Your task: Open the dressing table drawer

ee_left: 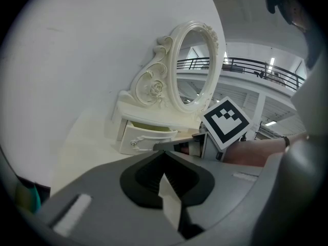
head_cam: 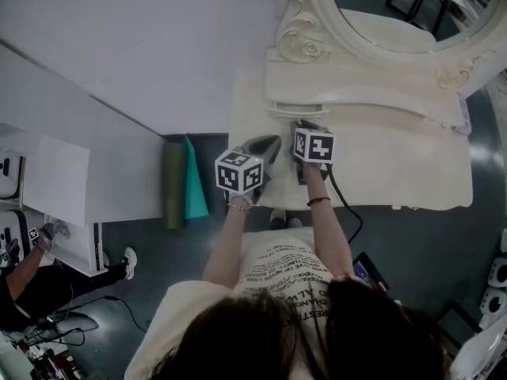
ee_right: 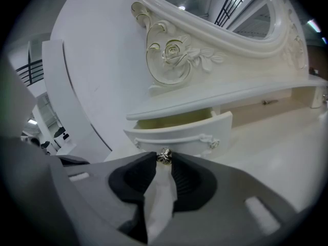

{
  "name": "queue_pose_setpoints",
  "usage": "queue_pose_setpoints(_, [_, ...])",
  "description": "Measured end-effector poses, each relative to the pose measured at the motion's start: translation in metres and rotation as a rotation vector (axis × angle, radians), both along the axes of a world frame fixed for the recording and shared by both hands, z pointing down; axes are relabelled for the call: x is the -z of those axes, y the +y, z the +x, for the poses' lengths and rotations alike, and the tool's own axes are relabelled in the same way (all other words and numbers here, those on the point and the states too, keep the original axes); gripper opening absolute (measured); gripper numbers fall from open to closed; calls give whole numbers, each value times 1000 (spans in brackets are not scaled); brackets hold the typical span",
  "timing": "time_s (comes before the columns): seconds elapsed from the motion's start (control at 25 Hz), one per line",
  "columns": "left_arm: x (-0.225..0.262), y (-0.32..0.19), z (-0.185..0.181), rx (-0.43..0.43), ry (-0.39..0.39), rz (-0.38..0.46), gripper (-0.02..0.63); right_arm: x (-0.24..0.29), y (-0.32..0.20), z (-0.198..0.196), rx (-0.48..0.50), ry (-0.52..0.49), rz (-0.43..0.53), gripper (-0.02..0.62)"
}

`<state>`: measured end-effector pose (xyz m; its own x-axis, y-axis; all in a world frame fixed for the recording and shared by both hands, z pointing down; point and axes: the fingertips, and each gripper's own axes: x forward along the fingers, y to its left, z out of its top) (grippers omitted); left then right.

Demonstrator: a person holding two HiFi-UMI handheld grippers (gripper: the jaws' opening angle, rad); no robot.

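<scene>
Drawer: we saw the drawer (ee_right: pixel 179 132) standing partly out from under the shelf (ee_right: pixel 230 99) below the mirror (ee_right: pixel 230 14), with a yellowish strip of its inside showing.
Right fingers: the right gripper (ee_right: pixel 164 160) was clenched on the drawer's small metal knob (ee_right: pixel 164 156).
Left fingers: the left gripper (ee_left: pixel 163 152) was clenched on nothing, just beside the right one and short of the drawer.
Edges: the tabletop (head_cam: pixel 412 172) ended close to the wall (head_cam: pixel 158 38) on the drawer's left.
Open room: we found flat tabletop in front of the drawer and to its right.
Hidden: in the head view the marker cubes (head_cam: pixel 314 146) covered the drawer, and the shelf hid most of its inside.
</scene>
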<state>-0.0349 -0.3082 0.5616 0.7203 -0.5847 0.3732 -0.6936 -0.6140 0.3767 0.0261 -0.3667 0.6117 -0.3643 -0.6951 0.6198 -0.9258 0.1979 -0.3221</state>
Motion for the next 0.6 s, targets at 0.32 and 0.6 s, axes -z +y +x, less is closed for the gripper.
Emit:
queue_pose_setpoints(0.32, [2,6,-1,4,3,4,-2,1,7,-1,-1,-5,-4,98])
queue_pose_setpoints(0.6, [1,10,1,3,8,-1,-2,0,10,0,0,-13,-7,98])
